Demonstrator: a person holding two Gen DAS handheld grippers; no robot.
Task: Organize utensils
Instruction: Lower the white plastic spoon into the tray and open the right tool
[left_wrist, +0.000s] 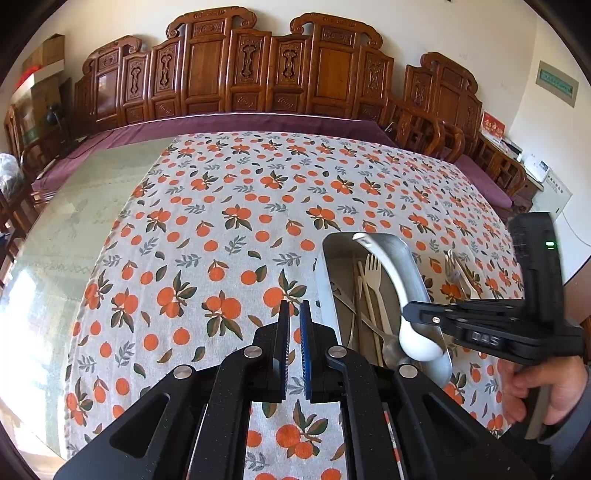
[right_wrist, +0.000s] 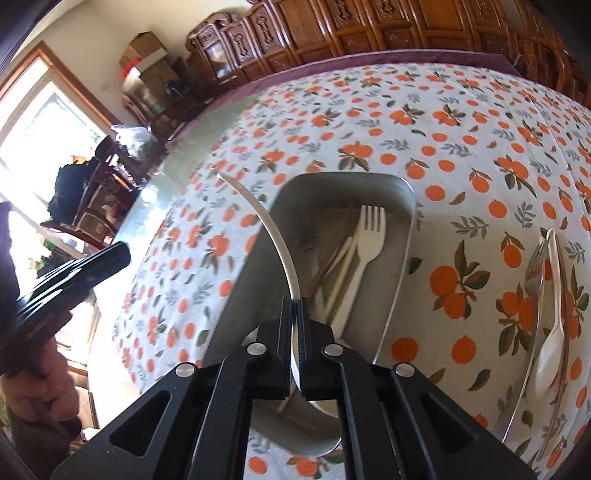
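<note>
A metal tray (left_wrist: 406, 258) (right_wrist: 400, 236) lies on the orange-print tablecloth and holds a white plastic fork (left_wrist: 373, 273) (right_wrist: 369, 236), chopsticks (right_wrist: 338, 258) and metal cutlery. My right gripper (right_wrist: 294, 301) (left_wrist: 406, 314) is shut on a white ceramic spoon (right_wrist: 273, 229) (left_wrist: 419, 343) just above the tray's near end. The spoon's handle curves up and away from me. My left gripper (left_wrist: 293, 306) is shut with nothing in it, over bare cloth left of the tray. More utensils lie on the cloth right of the tray: a white plastic spoon (right_wrist: 550, 332), a metal fork (right_wrist: 533, 269) (left_wrist: 456, 269).
The cloth (left_wrist: 236, 206) covers part of a glass-topped table (left_wrist: 74, 229). Carved wooden chairs (left_wrist: 258, 74) line the far side. A hand (left_wrist: 546, 391) grips the right gripper's handle. A window (right_wrist: 44, 122) and cluttered furniture stand at the left.
</note>
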